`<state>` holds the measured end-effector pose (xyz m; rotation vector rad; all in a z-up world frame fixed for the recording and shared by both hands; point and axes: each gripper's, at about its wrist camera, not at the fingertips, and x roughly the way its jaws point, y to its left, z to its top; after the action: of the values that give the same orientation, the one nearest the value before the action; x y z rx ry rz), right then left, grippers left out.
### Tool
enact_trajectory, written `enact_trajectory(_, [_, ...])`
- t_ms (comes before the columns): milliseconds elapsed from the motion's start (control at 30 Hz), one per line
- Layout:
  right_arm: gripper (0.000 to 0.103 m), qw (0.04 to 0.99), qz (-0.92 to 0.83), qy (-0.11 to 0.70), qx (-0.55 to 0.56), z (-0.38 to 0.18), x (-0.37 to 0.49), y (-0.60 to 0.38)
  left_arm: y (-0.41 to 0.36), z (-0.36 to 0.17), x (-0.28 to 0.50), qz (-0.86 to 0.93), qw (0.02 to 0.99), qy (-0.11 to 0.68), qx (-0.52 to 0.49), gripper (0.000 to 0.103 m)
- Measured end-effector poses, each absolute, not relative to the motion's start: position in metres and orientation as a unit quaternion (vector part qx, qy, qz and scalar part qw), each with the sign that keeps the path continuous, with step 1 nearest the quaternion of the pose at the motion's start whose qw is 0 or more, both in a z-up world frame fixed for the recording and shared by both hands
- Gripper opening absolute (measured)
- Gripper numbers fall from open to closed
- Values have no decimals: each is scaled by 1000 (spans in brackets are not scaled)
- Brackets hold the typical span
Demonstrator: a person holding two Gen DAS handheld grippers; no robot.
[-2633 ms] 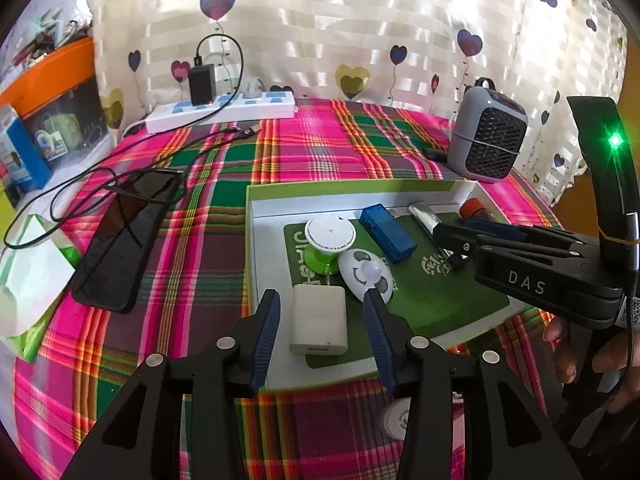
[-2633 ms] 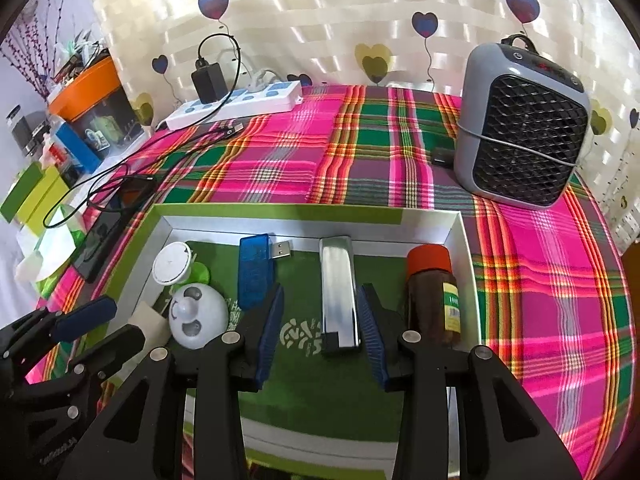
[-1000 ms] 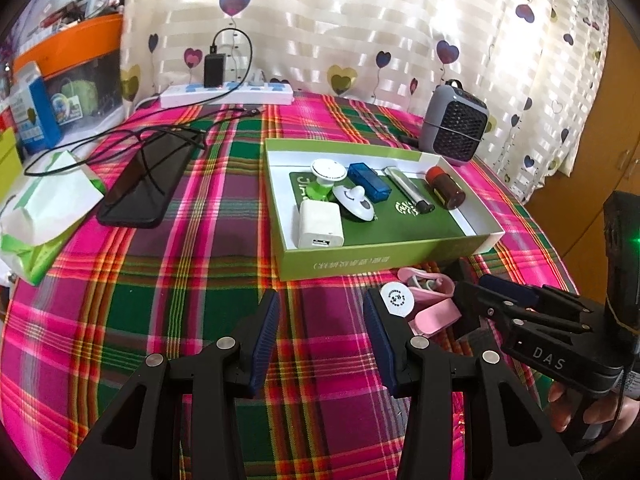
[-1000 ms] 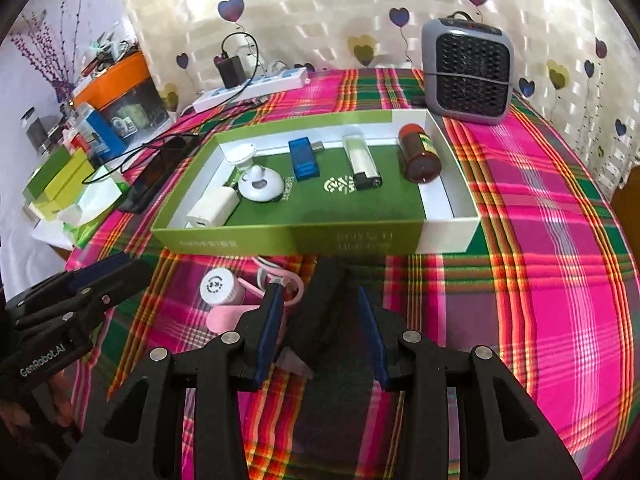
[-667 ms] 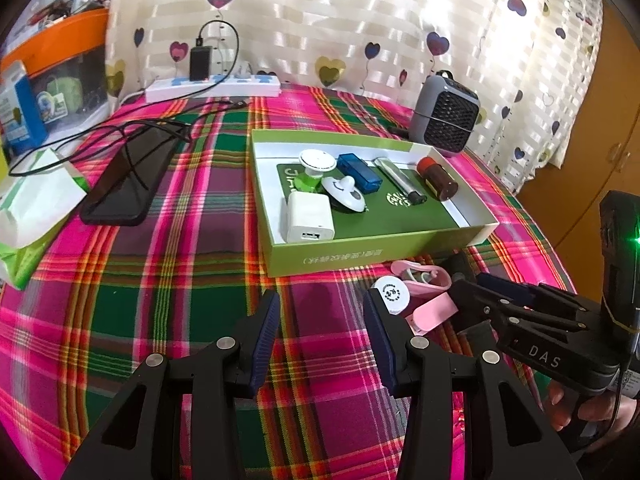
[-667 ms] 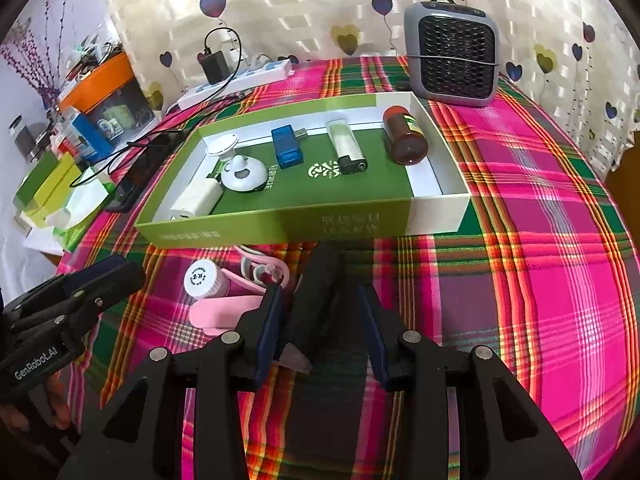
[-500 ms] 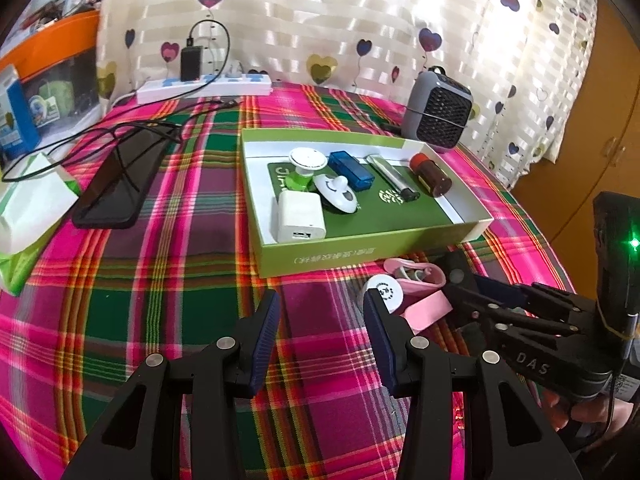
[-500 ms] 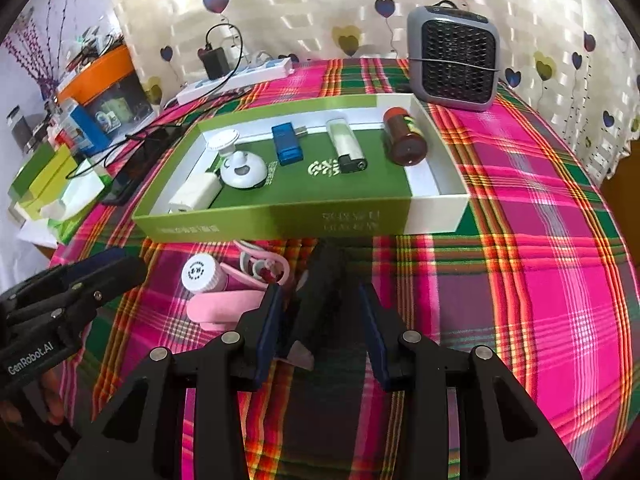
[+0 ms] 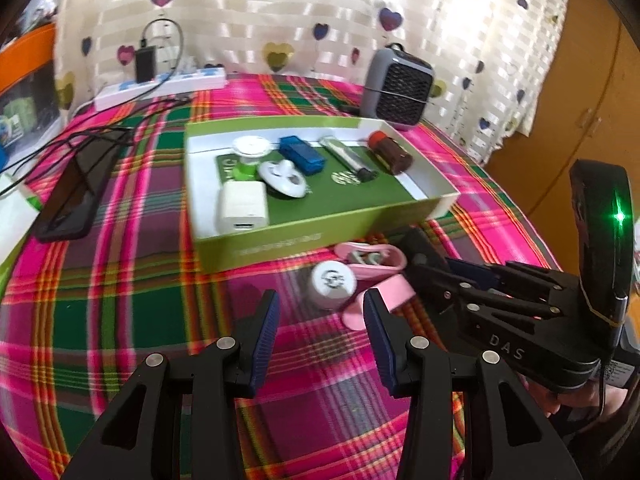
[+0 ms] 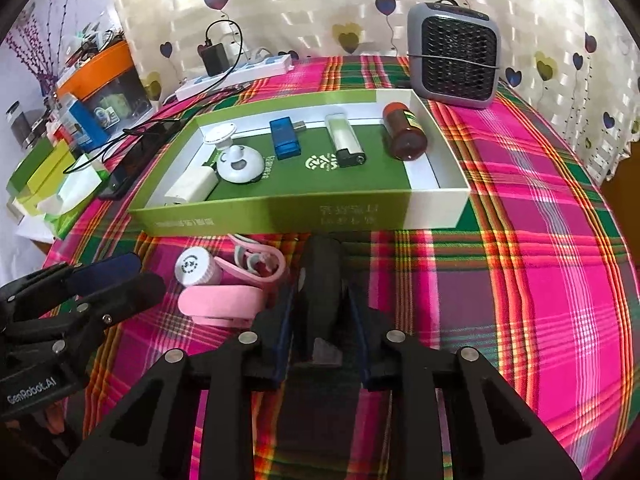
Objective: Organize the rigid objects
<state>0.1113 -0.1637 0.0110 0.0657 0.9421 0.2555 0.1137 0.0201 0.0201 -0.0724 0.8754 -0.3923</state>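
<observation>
Right fingers point(image 10: 322, 316) clenched on black block point(image 10: 320, 280) just short of green box's point(image 10: 280, 216) near wall; left fingers point(image 9: 320, 320) released.

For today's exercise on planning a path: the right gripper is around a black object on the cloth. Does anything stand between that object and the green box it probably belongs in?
Only the box's own near wall does. The black object lies on the cloth just short of it, between the right gripper's fingers. The pink clip lies to its left.
</observation>
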Motion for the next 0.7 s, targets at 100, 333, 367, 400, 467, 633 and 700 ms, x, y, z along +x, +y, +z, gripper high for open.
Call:
enact_trajectory(100, [25,883,121,451,32,12,110,-167,14,19,113,-202,882,424,-32,42])
enact_trajectory(333, [25,884,115,452,36,12,107,-178,-5,16,112,-224,875,429,-11,42])
enact_trajectory(367, [25,884,114,451,37,12,107,-180,-7,16,112,-228,874,429,-10,42])
enact_trajectory(400, [25,884,114,451,37,12,106,-181,-9,15,112,-233,873,428,-10,42])
enact_trajectory(467, [25,885,113,451,37,12,104,-184,-12,14,113,-239,870,431,-10,42])
enact_trajectory(633, [25,886,107,449,42,13,102,-193,-21,15,107,-251,866,432,-5,42])
enact_trajectory(700, [25,886,108,449,43,13,102,-197,-25,16,104,-256,865,432,-3,42])
